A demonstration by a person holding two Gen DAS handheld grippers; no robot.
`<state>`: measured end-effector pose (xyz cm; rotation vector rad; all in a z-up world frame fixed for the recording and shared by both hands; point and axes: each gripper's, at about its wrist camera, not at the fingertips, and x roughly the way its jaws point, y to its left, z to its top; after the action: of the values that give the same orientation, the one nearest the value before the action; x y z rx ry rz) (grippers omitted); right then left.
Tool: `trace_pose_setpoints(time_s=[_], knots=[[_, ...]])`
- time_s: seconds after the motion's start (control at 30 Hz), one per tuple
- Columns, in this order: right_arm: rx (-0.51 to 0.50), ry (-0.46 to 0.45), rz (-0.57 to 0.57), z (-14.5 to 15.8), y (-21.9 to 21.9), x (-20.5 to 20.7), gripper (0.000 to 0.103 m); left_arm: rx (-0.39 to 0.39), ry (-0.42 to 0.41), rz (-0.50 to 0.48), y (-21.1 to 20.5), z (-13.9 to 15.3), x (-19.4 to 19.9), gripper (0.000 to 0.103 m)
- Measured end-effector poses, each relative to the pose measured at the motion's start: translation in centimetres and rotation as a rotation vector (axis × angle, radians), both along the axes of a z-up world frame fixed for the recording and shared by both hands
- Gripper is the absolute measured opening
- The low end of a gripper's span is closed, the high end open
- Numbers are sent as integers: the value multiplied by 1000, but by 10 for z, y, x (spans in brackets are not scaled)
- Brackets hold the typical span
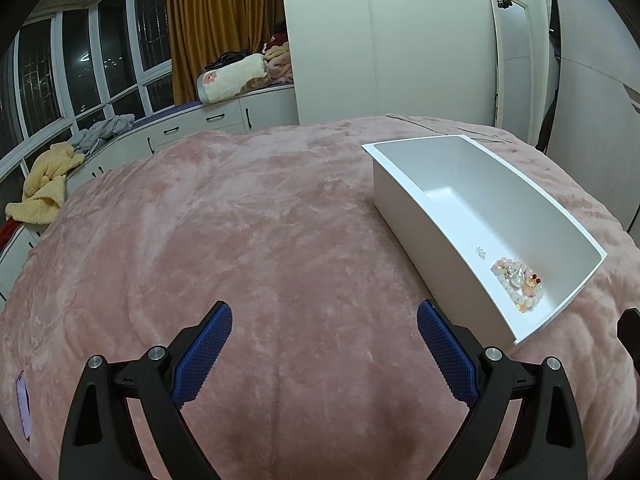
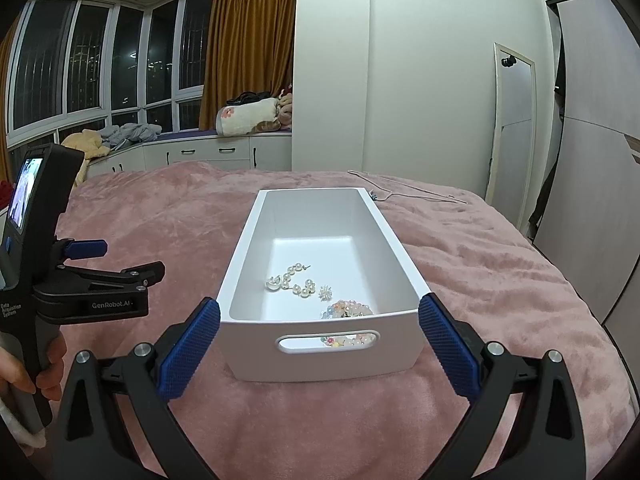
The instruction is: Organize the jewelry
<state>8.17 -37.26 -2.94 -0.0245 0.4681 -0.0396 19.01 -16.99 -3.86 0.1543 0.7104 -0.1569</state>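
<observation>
Looks like the tidy-up is basically wrapped: the left gripper [image 1: 324, 350] hovers over bare pink bed [image 1: 240, 240], fingers wide apart, holding nothing. The right gripper [image 2: 319, 344] is lined up on the near end of the white bin [image 2: 248, 264], fingers spread too. Pearl pieces [image 2: 292, 280] and beads [image 2: 347, 309] sit inside, near end. Loads of open room left of the bin; the bed's right edge is near.

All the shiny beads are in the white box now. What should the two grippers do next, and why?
Probably back both away and stop. The pearl earrings, the small flower piece and the pastel bead bracelet all lie inside the white box. The left gripper and right gripper are open and hold nothing, and no jewelry shows on the pink blanket.
</observation>
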Motion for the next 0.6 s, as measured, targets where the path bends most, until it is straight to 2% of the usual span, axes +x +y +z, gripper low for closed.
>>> trace_pose_setpoints(time_s=[0.6], knots=[[1, 14, 0, -2, 1, 2, 98, -10, -27, -9, -2, 2, 1, 95]])
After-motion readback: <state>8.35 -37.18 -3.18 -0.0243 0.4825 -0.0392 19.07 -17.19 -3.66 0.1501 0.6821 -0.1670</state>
